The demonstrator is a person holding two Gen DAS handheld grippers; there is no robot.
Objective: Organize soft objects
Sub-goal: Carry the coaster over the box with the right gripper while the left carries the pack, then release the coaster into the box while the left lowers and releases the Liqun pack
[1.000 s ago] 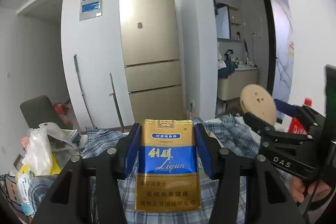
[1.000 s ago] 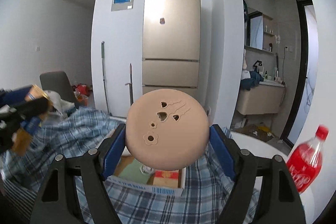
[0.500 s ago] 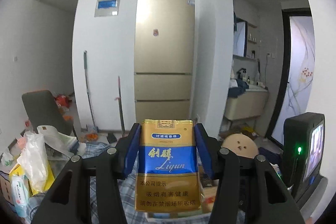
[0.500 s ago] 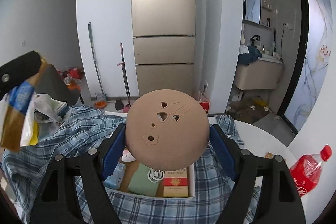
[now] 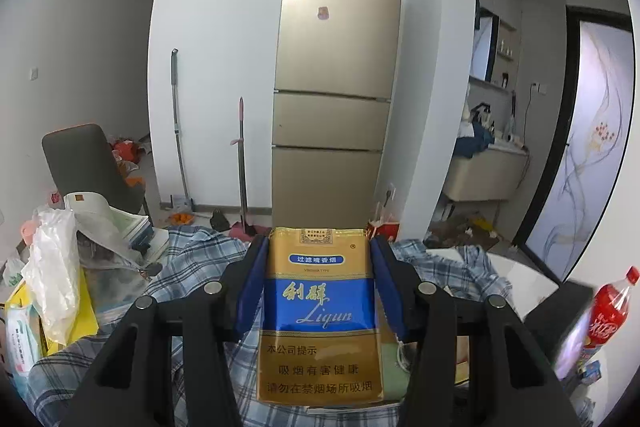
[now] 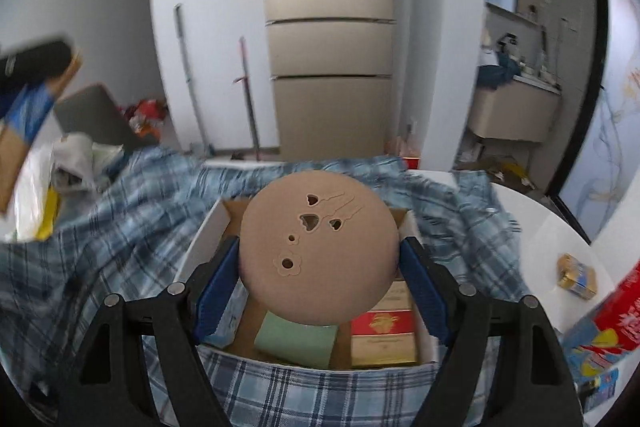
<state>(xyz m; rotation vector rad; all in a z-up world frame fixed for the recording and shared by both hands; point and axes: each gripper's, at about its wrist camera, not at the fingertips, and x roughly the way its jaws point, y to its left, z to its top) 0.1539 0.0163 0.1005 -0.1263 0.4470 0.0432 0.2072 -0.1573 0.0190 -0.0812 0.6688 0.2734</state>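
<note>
My left gripper (image 5: pixel 318 277) is shut on a gold and blue soft cigarette pack (image 5: pixel 318 319), held upright above the table. It also shows blurred at the left edge of the right wrist view (image 6: pixel 24 115). My right gripper (image 6: pixel 318 267) is shut on a tan round disc with heart and flower cut-outs (image 6: pixel 320 251), held just above an open cardboard box (image 6: pixel 208 227). The box holds a green pad (image 6: pixel 296 341), a red and gold carton (image 6: pixel 382 335) and a pale blue packet (image 6: pixel 228 323).
A blue plaid cloth (image 6: pixel 100 227) covers the table around the box. A red soda bottle (image 5: pixel 608 311) stands at the right; a small gold pack (image 6: pixel 578 275) lies on the white table (image 6: pixel 532 227). Bags and books (image 5: pixel 60 267) pile at the left.
My right gripper has tilted down and moved closer over the open box. My left gripper has lifted and turned with the cigarette pack; the right gripper has left its view.
</note>
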